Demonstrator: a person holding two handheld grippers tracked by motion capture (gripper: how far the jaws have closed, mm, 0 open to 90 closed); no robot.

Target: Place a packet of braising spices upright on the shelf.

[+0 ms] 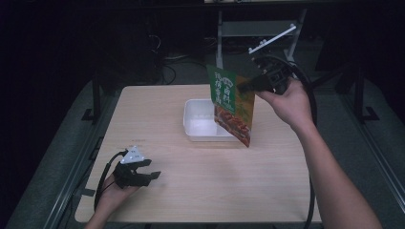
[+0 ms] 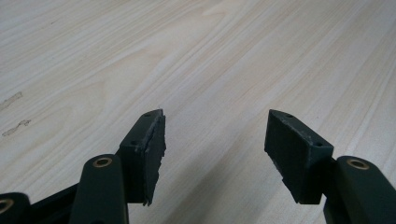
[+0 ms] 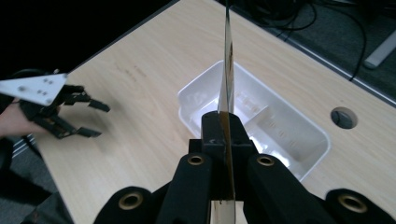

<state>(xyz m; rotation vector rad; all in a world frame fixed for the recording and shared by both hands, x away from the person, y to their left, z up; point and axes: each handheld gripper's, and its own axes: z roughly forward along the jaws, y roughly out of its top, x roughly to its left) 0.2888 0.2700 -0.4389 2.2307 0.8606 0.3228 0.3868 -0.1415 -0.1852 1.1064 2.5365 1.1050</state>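
A flat green and orange food pouch (image 1: 232, 106) hangs upright above the right side of a white plastic tray (image 1: 197, 125). My right gripper (image 1: 247, 86) is shut on the pouch's upper right edge. In the right gripper view the pouch (image 3: 227, 60) is seen edge-on, pinched between the jaws, with the tray (image 3: 299, 149) below it. My left gripper (image 1: 148, 170) rests low over the table's near left part, open and holding nothing. Its fingers (image 2: 152, 140) stand wide apart over bare wood in the left gripper view. It also appears far off as the left gripper (image 3: 95, 119).
The light wooden table (image 1: 205, 186) has a round cable hole (image 3: 344, 117) beyond the tray. Dark floor, cables and a metal frame (image 1: 272, 38) lie behind the table's far edge. Black rails run along both sides.
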